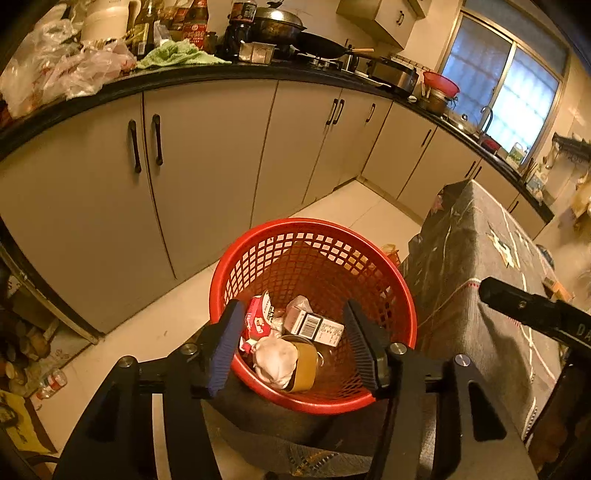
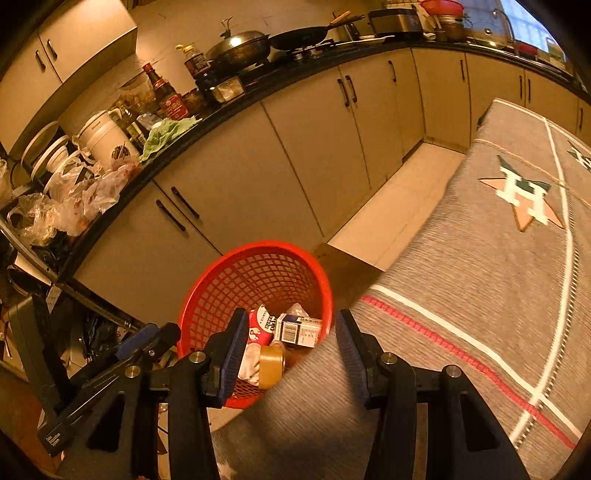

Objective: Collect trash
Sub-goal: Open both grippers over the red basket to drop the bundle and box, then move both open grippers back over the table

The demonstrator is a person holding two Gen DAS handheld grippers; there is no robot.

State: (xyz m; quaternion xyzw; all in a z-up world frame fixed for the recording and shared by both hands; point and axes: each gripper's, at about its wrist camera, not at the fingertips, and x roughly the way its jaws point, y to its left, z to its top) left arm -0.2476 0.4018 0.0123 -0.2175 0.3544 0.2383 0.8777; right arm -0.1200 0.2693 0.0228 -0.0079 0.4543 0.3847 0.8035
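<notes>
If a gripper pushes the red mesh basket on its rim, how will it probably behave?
The red mesh basket looks like thin plastic lattice, so probably light and slightly flexible. It holds only a few small items, such as a carton and tape roll, so a rim push may tip it or slide it on the smooth tile floor.

A wok [image 1: 277, 26] and green cloth [image 1: 177, 54] sit on the black counter [image 1: 221, 72].

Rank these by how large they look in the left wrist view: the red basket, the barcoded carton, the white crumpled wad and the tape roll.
1. red basket, by far the largest.
2. barcoded carton.
3 and 4. white crumpled wad and tape roll: too alike to rank, and they overlap.
</notes>
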